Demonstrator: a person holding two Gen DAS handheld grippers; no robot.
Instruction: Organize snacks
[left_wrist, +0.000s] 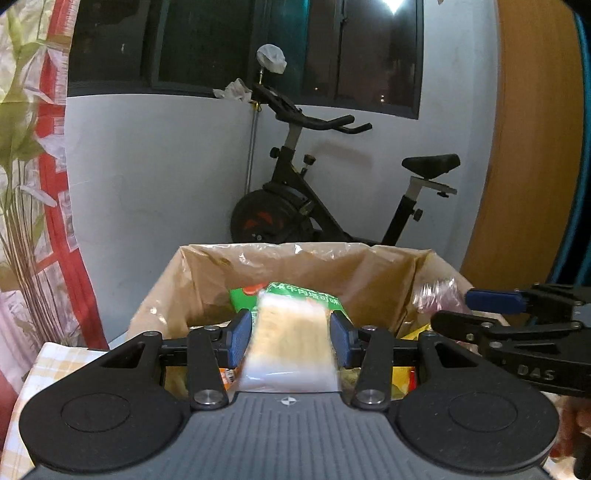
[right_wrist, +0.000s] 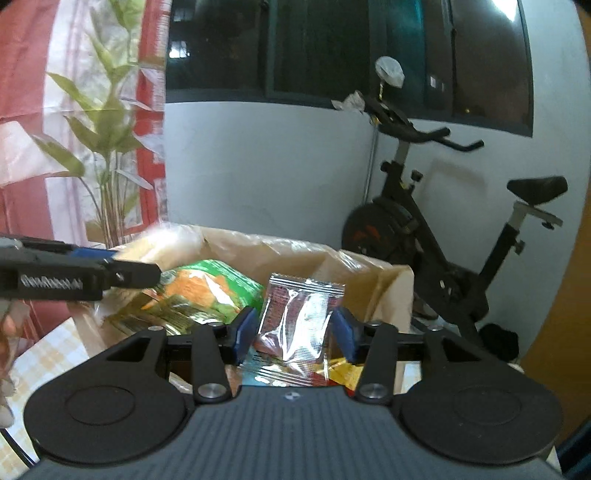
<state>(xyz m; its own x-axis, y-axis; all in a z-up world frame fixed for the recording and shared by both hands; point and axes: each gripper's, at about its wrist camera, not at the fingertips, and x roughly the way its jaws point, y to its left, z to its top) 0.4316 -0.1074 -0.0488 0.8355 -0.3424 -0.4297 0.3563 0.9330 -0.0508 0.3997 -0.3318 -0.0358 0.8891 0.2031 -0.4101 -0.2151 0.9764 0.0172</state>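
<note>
Both tools are up over the box right now! The left hand-held gripper (left_wrist: 291, 339) has its blue pads (left_wrist: 239, 341) pressed against both sides of a pale, see-through snack packet (left_wrist: 291, 347) with a green printed top, holding it above the open cardboard box (left_wrist: 207, 269), which is lined with a clear plastic bag. The packet looks smeared with blur, so its print cannot be read. Over on the other side, the right hand-held gripper (right_wrist: 295, 332) is clamped on a silvery foil snack packet (right_wrist: 301, 314) with dark red print, upright between the pads and likewise above the box (right_wrist: 373, 273). Down inside the box lie more snacks: a green and orange bag (right_wrist: 207, 284) at the left, gold wrappers (right_wrist: 159, 314) in front of it, and a yellow wrapper (right_wrist: 343, 373) low at the right. In the left wrist view the right tool (left_wrist: 517, 325) reaches in from the right edge with the foil packet (left_wrist: 437, 299) at its tips; in the right wrist view the left tool (right_wrist: 74, 277) comes in from the left. The box stands on a counter covered in a yellow checked cloth (left_wrist: 59, 358). Behind it stand an exercise bike (left_wrist: 332, 192), a pale wall (left_wrist: 159, 184), dark windows (left_wrist: 221, 44) and a potted plant (right_wrist: 107, 147) by a red curtain (right_wrist: 22, 74).
</note>
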